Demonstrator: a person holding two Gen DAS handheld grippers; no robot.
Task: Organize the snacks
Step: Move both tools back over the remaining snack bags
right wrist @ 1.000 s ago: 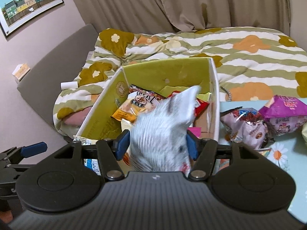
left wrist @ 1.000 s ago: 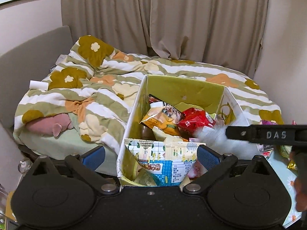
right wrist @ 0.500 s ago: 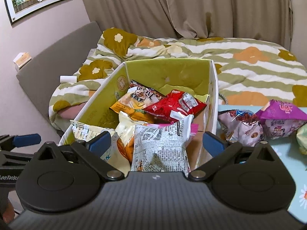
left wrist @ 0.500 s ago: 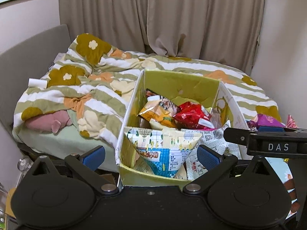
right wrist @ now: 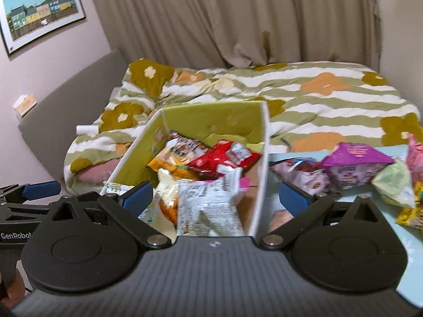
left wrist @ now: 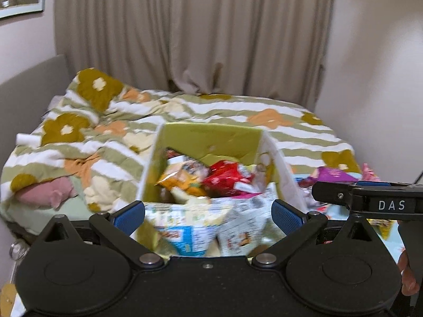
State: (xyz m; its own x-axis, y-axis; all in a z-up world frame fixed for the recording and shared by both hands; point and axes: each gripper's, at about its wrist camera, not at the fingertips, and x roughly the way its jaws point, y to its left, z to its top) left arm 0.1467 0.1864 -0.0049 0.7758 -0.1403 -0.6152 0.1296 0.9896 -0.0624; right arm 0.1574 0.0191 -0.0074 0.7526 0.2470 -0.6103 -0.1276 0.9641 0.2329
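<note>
Over the box [right wrist: 211,117], the right gripper [right wrist: 216,198] has just been opening and now stands wide with nothing between its pads; the white bag [right wrist: 208,206] lies inside, atop crinkly foil packets. The left gripper [left wrist: 208,211] is open too, empty. More bags [right wrist: 354,163] wait on the table [right wrist: 401,261], right of the box. Next, I judge, approach a puffy bag from above and pinch its flat sealed edge, not the slippery pillow middle.
</note>
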